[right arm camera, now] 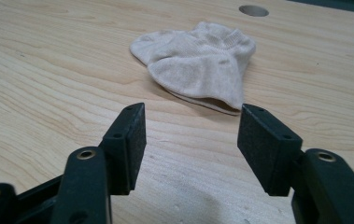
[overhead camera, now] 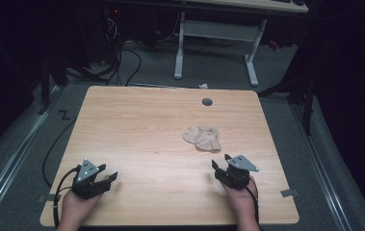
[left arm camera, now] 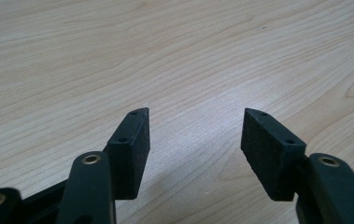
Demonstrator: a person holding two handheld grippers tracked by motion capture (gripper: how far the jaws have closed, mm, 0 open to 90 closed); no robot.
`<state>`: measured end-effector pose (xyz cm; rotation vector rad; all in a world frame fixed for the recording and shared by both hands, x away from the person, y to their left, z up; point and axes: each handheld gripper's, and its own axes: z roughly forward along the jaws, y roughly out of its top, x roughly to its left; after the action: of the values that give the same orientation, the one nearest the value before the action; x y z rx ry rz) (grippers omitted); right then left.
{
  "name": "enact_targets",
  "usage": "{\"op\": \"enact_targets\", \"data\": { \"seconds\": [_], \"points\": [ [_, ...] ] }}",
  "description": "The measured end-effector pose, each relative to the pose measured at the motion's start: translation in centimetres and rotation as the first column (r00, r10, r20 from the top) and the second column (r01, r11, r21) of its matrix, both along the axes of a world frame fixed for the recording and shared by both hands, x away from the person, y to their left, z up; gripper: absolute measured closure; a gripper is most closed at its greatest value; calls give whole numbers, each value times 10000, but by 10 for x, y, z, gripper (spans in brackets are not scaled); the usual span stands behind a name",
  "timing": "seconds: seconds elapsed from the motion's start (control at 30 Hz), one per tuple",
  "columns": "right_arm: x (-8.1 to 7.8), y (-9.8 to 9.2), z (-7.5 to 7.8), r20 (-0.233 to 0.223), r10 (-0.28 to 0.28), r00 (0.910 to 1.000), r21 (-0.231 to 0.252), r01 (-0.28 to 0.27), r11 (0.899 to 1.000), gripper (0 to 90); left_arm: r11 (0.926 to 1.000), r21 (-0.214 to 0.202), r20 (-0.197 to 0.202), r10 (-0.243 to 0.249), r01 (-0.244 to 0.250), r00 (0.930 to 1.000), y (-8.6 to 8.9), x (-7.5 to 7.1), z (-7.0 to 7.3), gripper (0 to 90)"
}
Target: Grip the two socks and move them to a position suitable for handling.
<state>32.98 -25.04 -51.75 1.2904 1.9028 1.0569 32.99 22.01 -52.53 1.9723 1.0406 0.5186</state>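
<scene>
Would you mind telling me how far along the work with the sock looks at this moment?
Nothing looks done yet: the beige sock lies crumpled and untouched on the table. In hand: nothing; the right gripper is open, aimed at the sock but short of it, and the left gripper is open over bare wood. Approaching and grasping are left.
</scene>
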Motion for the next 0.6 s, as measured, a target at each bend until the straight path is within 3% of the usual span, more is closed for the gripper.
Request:
{"op": "enact_targets", "data": {
  "seconds": [0.17, 0.3, 0.43, 0.6],
  "points": [
    [-1, 1, 0, -5, -5, 10000, 88, 5, 10000, 432, 9998, -195, -150, -77, 74, 9999, 1, 2, 0, 421],
    [2, 5, 1, -5, 88, 10000, -266, -88, 9996, 428, 9994, -303, -390, -153, 141, 9991, 1, 4, -1, 418],
    [8, 11, 6, 15, 131, 9999, -497, -130, 9987, 416, 9986, -503, -352, -182, 164, 9992, 3, 5, 0, 423],
    [13, 15, 10, 35, 255, 9997, -617, -253, 9978, 411, 9988, -408, -220, -262, 253, 9994, 3, 5, 0, 411]
  ]
}}
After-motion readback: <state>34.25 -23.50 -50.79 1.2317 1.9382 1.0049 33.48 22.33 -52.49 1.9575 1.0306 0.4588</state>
